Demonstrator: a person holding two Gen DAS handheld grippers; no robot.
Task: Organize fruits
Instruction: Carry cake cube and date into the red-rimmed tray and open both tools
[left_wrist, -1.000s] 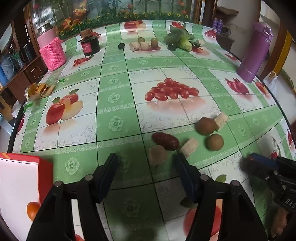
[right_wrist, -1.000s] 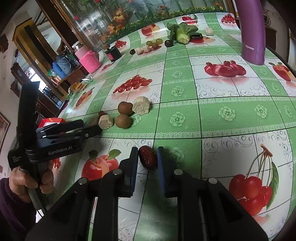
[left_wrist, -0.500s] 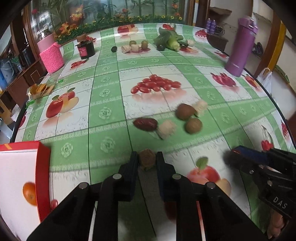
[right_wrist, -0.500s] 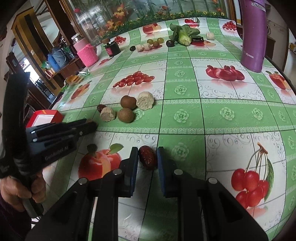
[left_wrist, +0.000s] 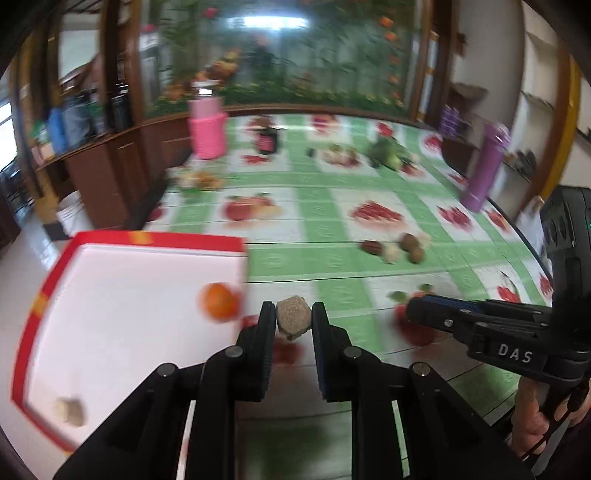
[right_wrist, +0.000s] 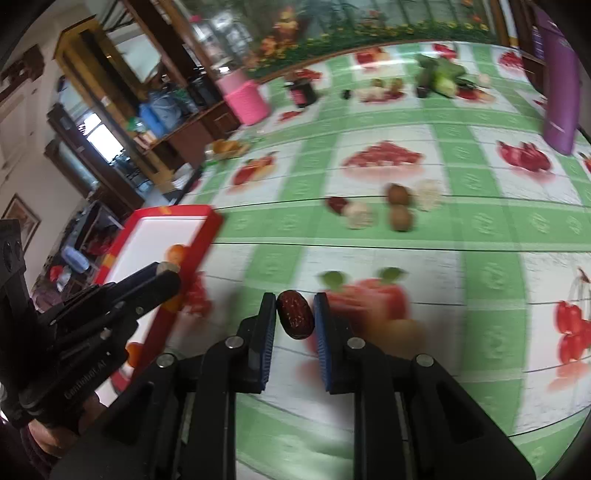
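Left gripper (left_wrist: 293, 319) — clamped on a tan chunk (left_wrist: 293, 318), red-rimmed tray (left_wrist: 155, 239) just left, for sorting. Right gripper (right_wrist: 294, 319) — pinching a dark red date (right_wrist: 295, 319), likewise tray-bound.

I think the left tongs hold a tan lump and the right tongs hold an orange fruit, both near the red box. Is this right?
Not quite. The right tongs hold a dark red date, not an orange fruit; the right wrist view shows it. The orange fruit lies inside the red box. The left tongs do hold the tan lump.
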